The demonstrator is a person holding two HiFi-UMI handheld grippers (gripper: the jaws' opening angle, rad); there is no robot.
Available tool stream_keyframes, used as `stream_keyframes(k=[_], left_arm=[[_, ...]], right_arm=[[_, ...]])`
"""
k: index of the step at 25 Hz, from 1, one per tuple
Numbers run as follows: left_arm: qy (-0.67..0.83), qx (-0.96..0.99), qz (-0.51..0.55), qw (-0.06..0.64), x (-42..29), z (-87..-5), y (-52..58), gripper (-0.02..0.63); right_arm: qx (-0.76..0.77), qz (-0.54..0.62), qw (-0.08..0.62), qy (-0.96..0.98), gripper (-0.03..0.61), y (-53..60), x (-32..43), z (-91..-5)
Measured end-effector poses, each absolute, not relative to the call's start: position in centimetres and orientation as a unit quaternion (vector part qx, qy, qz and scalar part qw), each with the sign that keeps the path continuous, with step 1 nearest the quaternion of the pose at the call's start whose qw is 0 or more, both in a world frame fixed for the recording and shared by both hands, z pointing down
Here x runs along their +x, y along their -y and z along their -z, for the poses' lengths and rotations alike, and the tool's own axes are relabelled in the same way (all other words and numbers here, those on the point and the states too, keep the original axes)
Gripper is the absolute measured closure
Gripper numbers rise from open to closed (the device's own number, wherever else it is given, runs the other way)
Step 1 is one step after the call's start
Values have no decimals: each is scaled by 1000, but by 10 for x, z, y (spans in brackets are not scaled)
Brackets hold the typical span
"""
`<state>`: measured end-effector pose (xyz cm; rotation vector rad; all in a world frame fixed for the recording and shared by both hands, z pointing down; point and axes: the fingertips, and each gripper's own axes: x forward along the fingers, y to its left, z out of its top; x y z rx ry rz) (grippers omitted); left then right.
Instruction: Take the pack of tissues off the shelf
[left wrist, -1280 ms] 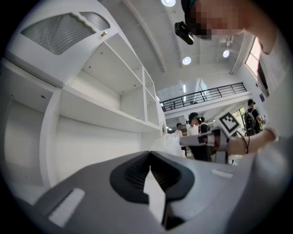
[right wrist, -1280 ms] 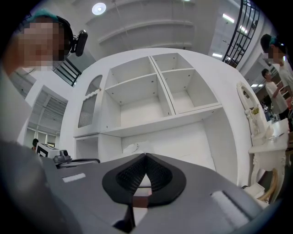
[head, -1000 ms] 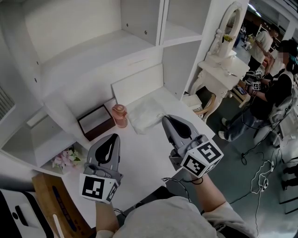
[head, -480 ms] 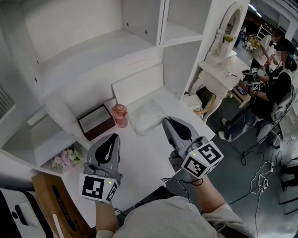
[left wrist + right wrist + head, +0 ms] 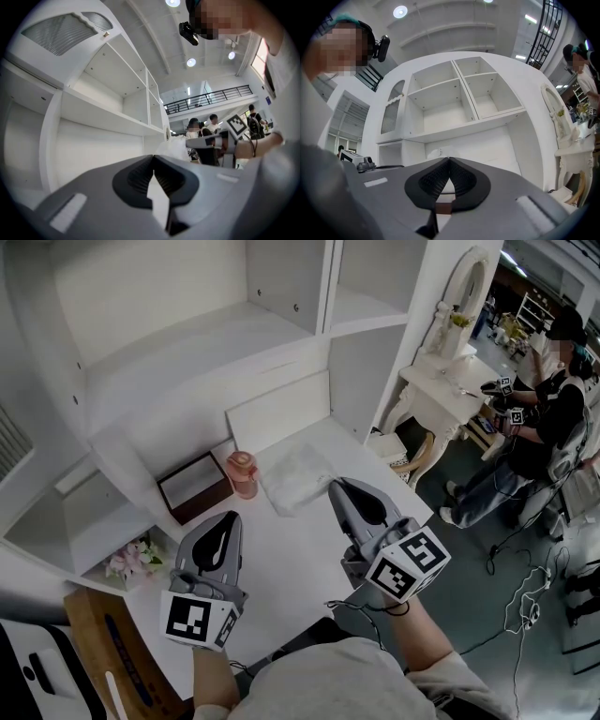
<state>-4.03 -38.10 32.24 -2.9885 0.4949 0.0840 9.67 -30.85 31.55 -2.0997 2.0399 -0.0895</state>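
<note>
The pack of tissues, white and soft, lies flat on the white desk surface under the lowest shelf, against the back panel. My right gripper hovers just to the right of its near corner, jaws shut and empty; the right gripper view shows the gripper with its tips pressed together. My left gripper is lower left of the pack, a hand's width away, also shut with nothing in it. In the left gripper view, beyond the closed tips of the left gripper, the pack shows as a white bulge.
A pink jar and an open brown box stand left of the pack. Pink flowers lie in a lower left cubby. A white dressing table with a mirror stands to the right, with people beyond it.
Both grippers hold their places. Only the people in the background at the right have shifted.
</note>
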Motion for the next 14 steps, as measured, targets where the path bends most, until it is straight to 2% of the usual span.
stream_keyframes(k=[14], left_arm=[[-163,-985,-29,54,-41,-323,381,612]], right_arm=[[-714,26,105,-692,577,307,96,-314]])
